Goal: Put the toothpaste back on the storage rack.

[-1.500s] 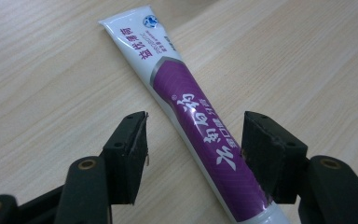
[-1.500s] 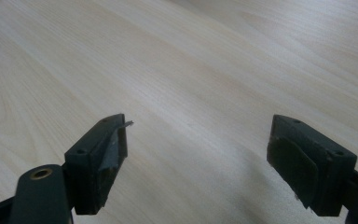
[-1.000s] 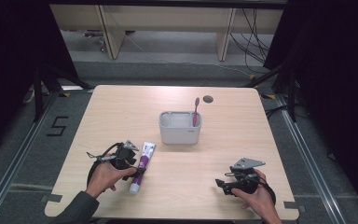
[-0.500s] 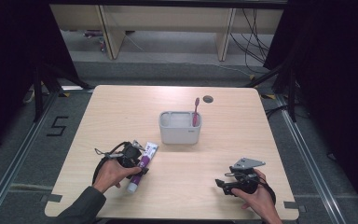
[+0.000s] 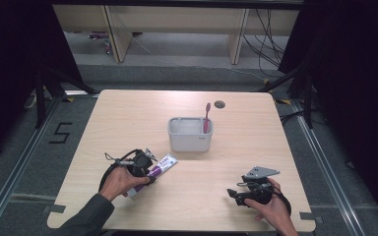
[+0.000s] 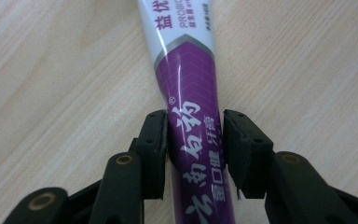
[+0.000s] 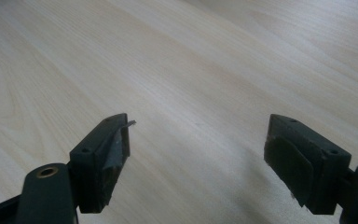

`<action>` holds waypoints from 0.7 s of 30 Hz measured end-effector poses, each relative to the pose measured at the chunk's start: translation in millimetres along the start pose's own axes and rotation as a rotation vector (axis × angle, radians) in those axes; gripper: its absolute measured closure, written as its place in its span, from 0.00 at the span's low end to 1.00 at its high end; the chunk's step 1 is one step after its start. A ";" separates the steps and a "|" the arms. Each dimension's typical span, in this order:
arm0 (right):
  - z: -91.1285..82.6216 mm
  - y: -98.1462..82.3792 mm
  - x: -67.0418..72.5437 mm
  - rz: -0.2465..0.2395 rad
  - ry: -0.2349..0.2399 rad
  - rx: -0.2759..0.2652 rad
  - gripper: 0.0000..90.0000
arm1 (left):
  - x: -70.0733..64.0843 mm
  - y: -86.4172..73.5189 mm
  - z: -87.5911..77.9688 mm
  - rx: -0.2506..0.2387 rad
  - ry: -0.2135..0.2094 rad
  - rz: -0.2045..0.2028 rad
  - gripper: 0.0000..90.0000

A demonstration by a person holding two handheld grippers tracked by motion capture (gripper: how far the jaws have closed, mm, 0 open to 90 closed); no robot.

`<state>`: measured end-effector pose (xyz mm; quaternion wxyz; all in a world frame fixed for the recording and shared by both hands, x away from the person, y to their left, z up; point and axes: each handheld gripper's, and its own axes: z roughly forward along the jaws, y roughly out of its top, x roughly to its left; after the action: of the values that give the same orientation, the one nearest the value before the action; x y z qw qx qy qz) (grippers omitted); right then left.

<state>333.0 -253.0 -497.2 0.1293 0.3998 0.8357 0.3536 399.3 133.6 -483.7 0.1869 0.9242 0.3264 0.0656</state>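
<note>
A purple and white toothpaste tube lies flat on the wooden table, left of centre near the front. My left gripper reaches over it from the left. Its jaws have just been closing, and both pads now press the purple part of the tube from either side. My right gripper rests low at the table's front right, jaws wide open over bare wood with nothing between them.
A grey-white holder stands at the table's centre with a pink toothbrush upright in its right end. A small dark round hole sits behind it. The table edge runs close behind both hands.
The left hand has shifted slightly right over the toothpaste tube and its jaws have closed onto it. The tube now lies a little more slanted. The right gripper has stayed put.
</note>
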 end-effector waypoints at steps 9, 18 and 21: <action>-0.5 0.2 0.2 0.002 0.001 0.001 0.26 | 0.4 5.4 1.8 0.036 0.000 0.024 0.70; -1.5 0.7 1.6 0.016 0.004 0.012 0.26 | 2.0 6.4 3.4 0.044 -0.023 0.011 0.71; -0.7 0.5 1.2 0.006 0.003 0.005 0.27 | 2.3 6.7 3.1 0.049 -0.020 0.032 0.72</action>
<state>332.1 -252.2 -496.3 0.1259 0.4022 0.8354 0.3528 405.7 129.3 -484.0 0.1663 0.9342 0.3113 0.0513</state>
